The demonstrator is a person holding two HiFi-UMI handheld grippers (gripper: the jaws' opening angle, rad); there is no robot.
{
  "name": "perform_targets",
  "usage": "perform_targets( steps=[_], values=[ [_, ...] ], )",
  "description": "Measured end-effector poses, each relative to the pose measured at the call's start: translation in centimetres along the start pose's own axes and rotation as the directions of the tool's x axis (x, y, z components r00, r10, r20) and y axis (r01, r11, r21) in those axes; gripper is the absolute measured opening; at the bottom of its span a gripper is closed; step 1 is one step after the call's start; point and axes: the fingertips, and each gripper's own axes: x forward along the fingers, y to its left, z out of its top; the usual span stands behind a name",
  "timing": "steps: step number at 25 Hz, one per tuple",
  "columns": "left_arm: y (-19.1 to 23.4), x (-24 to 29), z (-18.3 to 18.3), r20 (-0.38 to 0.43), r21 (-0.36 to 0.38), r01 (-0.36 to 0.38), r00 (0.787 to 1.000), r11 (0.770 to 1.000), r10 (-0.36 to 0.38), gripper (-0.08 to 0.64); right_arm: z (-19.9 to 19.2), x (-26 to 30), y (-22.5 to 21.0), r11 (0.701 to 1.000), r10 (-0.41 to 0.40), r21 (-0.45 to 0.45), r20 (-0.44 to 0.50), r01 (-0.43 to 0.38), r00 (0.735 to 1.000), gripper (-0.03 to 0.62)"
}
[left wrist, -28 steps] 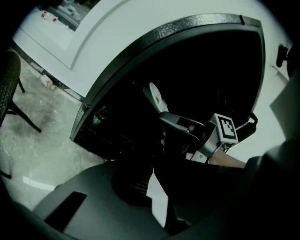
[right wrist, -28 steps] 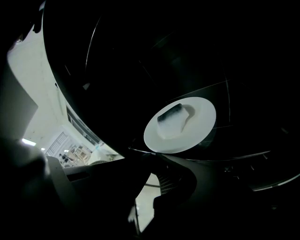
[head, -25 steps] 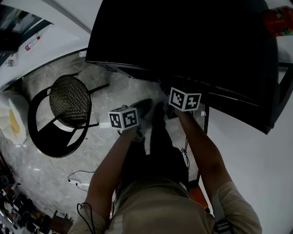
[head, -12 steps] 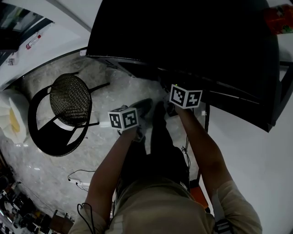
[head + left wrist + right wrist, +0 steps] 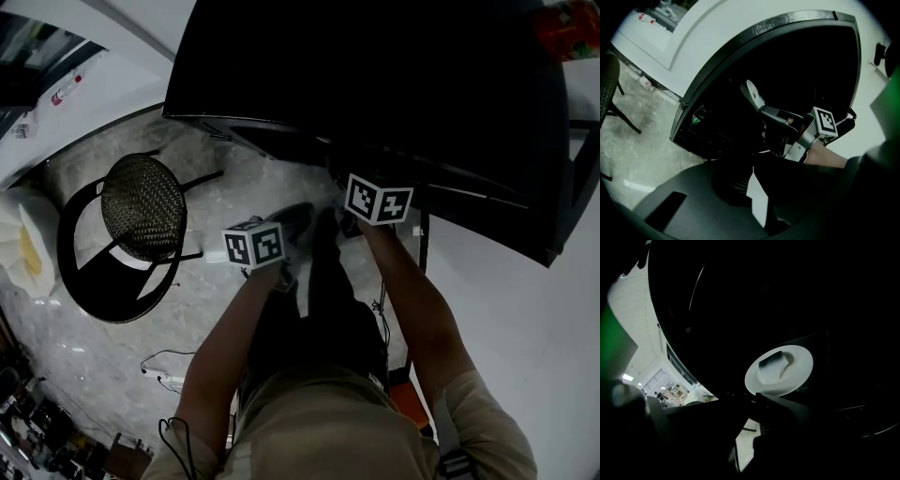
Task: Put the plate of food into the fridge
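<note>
The right tongs (image 5: 752,399) are clenched on the near rim of the white plate (image 5: 799,364), which carries a dark piece of food (image 5: 771,363) and is held in the black opening of the fridge (image 5: 375,94), far from the person. The left tongs (image 5: 751,171) sit just left of them and nearer, jaws drawn almost together on nothing, only a pale sliver showing between. To the left, on the pale marbled floor (image 5: 234,187), stands a black chair (image 5: 141,206) with a round mesh seat, well apart from both tongs
</note>
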Motion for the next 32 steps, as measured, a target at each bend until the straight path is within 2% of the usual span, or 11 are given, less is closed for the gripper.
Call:
perform_targets(
  steps=[11, 18, 25, 32],
  values=[
    [0.1, -0.5, -0.3, -0.013, 0.021, -0.014, 1.000, 1.000, 0.015, 0.012, 1.0, 0.7, 0.7, 0.995, 0.015, -0.097, 0.027, -0.012, 1.000, 0.034],
    [-0.4, -0.7, -0.6, -0.011, 0.033, -0.005, 1.000, 0.999, 0.006, 0.012, -0.5, -0.9, 1.7, 0.991, 0.012, -0.135, 0.009, -0.011, 1.000, 0.035],
    [-0.6, -1.4, 0.5, 0.005, 0.059, -0.009, 1.000, 0.998, 0.008, 0.012, -1.6, -2.2, 1.9, 0.994, -0.057, -0.090, -0.002, 0.056, 0.998, 0.035],
    [-1.3, -2.5, 0.6, 0.008, 0.100, -0.018, 1.000, 0.995, 0.017, 0.012, -2.6, -4.3, 1.7, 0.992, -0.119, 0.040, -0.018, 0.120, 0.993, 0.035]
  ],
)
